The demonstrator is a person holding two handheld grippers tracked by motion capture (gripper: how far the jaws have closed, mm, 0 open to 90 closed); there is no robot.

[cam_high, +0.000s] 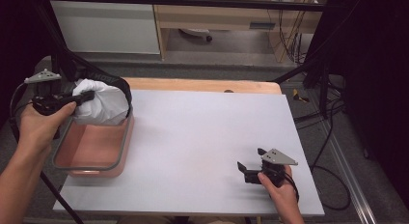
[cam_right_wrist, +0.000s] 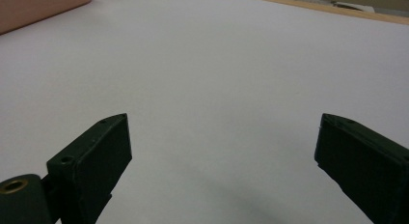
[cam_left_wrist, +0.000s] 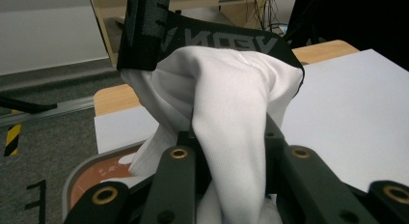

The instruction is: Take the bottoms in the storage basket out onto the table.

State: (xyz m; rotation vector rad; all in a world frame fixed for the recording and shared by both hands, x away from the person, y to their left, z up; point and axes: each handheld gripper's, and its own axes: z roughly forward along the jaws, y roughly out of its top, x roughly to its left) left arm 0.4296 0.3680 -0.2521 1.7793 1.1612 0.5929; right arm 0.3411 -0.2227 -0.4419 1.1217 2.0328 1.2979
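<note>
at the left of the high view, the left tool (cam_high: pixel 87 96) pinches a bunched white cloth garment with a black elastic band (cam_high: pixel 102 104) and holds it over the far end of a shallow pink plastic tub with a grey rim (cam_high: pixel 124 143), which sits on the left edge of the pale grey desk (cam_high: pixel 207 137). the jaws are pressed together on a fold of the fabric, so the rest sags and balloons below the grip, with the band looped over the top; judging by this, the garment is being taken out of the tub and kept high so its hanging part clears the rim. the right tool (cam_high: pixel 250 169) waits at the lower right of that frame, low on the bare desk and well apart from the tub, jaws spread and holding nothing, probably kept ready to take a second hold on the cloth. the left gripper view gives what the high view cannot: the white cloth (cam_left_wrist: pixel 231 113) squeezed as a thick fold between the black jaws, pale lettering on the band (cam_left_wrist: pixel 217 40) too turned to read, and a little of the tub's brownish-pink floor (cam_left_wrist: pixel 103 173) at lower left. the right gripper view shows the wide gap of the right tool (cam_right_wrist: pixel 222 151), the empty desk surface (cam_right_wrist: pixel 217 64), and a corner of the pink tub wall (cam_right_wrist: pixel 38 7) at upper left.
</note>
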